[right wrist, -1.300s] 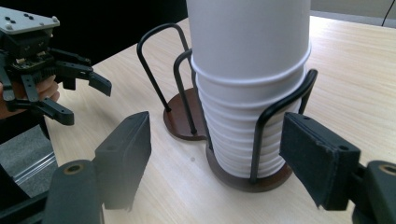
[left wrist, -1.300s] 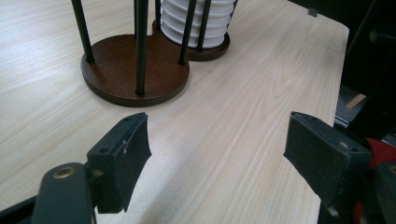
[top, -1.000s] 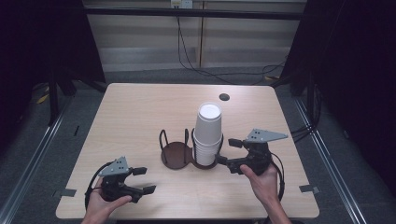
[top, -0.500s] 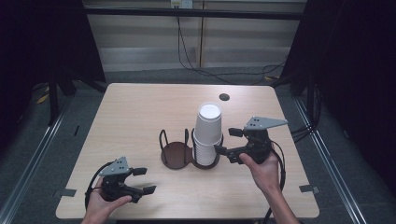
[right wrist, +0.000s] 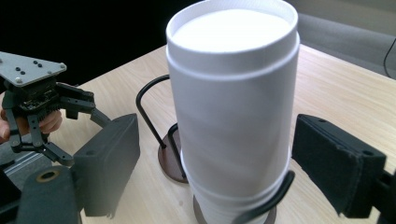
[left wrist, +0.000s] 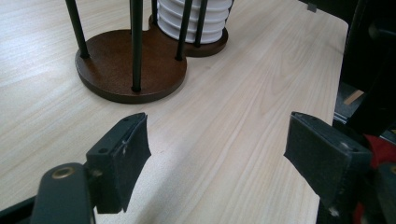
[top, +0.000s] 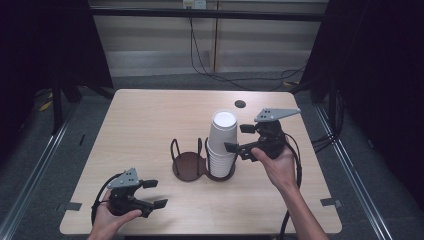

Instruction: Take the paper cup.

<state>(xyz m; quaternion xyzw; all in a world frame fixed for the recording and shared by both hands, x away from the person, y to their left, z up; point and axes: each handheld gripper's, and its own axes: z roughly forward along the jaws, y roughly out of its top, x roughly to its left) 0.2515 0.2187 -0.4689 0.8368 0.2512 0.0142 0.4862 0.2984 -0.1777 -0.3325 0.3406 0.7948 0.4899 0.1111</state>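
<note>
A tall stack of white paper cups (top: 222, 140) stands upside down in the right ring of a dark brown two-ring holder (top: 188, 165) at the table's middle. My right gripper (top: 235, 138) is at the stack's upper right side and stands open. In the right gripper view its pads (right wrist: 109, 163) flank the top cup (right wrist: 233, 116) without touching it. My left gripper (top: 156, 193) rests near the front left edge, open. In the left gripper view nothing lies between its pads (left wrist: 126, 156), which face the holder's base (left wrist: 135, 70) and the lowest cups (left wrist: 196, 21).
The holder's left ring (top: 186, 150) has bare wire posts. A small dark round spot (top: 240, 104) marks the wooden table (top: 150, 120) at the back. Dark floor and cables surround the table. The left gripper (right wrist: 37, 107) appears far off in the right gripper view.
My right gripper has risen along the cup stack, from near its base to its upper part. The left gripper has stayed where it was.
</note>
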